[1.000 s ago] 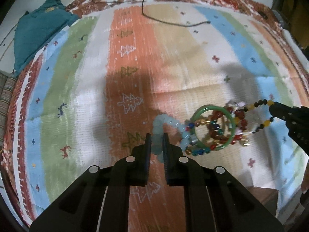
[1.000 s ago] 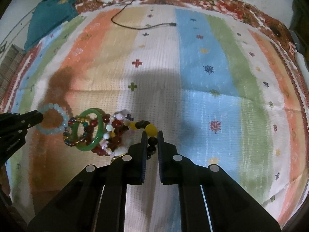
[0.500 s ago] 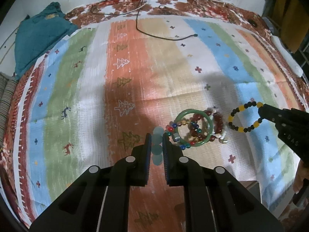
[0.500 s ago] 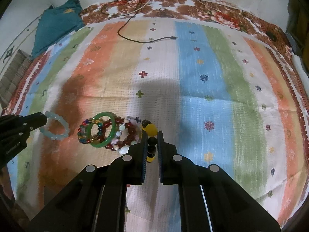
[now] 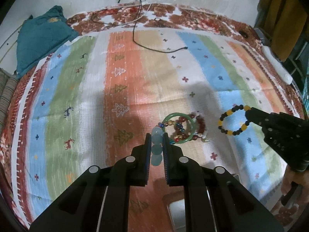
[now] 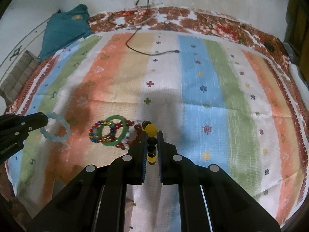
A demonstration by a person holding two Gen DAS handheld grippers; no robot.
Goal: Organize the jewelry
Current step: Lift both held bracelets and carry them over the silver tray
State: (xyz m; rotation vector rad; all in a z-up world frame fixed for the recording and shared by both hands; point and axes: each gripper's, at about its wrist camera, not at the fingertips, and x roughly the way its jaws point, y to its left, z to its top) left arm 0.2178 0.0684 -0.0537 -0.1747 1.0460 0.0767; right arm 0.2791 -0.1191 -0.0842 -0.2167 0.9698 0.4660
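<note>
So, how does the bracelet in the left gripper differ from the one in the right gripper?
The pale blue bracelet has beads of one milky colour; the black and yellow bracelet mixes dark beads with yellow ones. The pale blue one is pinched by the left gripper, at one side of the jewelry pile; the black and yellow one is pinched by the right gripper, at the other side. Both are round bead loops.

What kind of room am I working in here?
Most likely a bedroom at home: the jewelry lies on a striped bedspread over what looks like a bed, with a teal cloth bundled at its far corner and a charger cable trailing from the wall.
</note>
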